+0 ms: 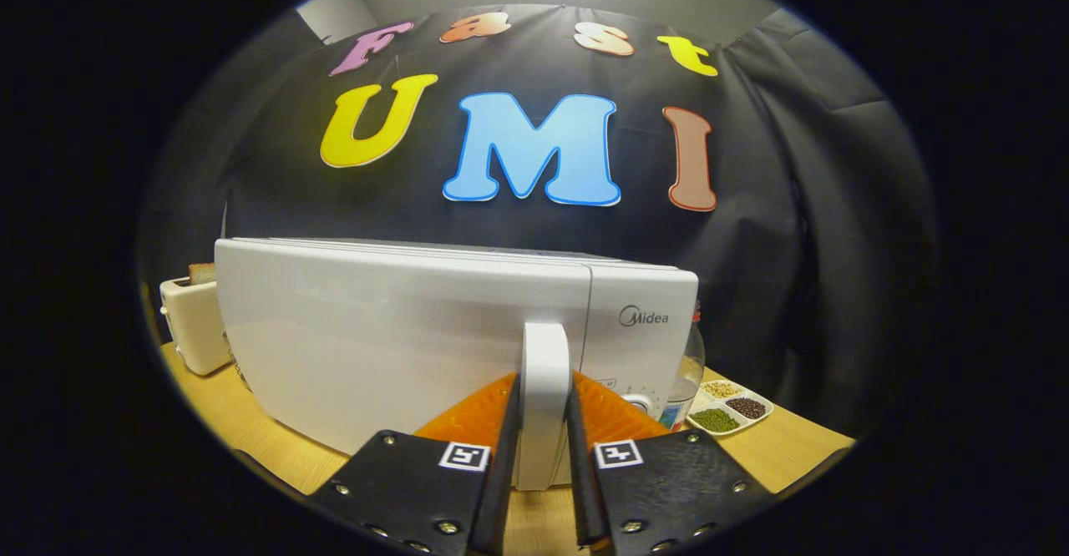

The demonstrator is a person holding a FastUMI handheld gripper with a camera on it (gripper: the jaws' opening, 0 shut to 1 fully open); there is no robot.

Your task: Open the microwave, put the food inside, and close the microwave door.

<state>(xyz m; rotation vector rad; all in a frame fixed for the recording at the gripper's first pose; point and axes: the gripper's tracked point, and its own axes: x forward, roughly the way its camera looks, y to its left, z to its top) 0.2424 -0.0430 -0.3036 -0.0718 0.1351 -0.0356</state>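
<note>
Black cloth hangs as the backdrop across the upper half of the frame, and below it a pale wooden worktop (pixel 802 447) runs along the bottom.

Largest on that worktop is the white microwave (pixel 401 339), filling the centre and left of the frame, its door face turned toward the camera. The door looks flush with the body, so it reads as not yet opened. Its vertical handle (pixel 544 372) stands at the lower centre, at the seam between the door and the control panel.

The gripper (pixel 543 447) is at the bottom centre, and its fingers (pixel 506 439) sit one on each side of the handle, pinching it or very nearly so; contact looks made on both sides.

At the left edge, partly behind the microwave, stands a cream toaster (pixel 194 326) with a slice of bread (pixel 200 272) poking from its slot. To the right of the microwave a clear bottle (pixel 686 376) peeks out, and just beyond it at the lower right lies a small divided tray (pixel 728 410) holding green, dark and pale grains or beans.

Judged from this, the task is at its very start: the handle is gripped, the pull has not swung the door. Which item counts as the food I cannot tell, though the tray or the bread seems likely. Loading it and closing the door all remain.
</note>
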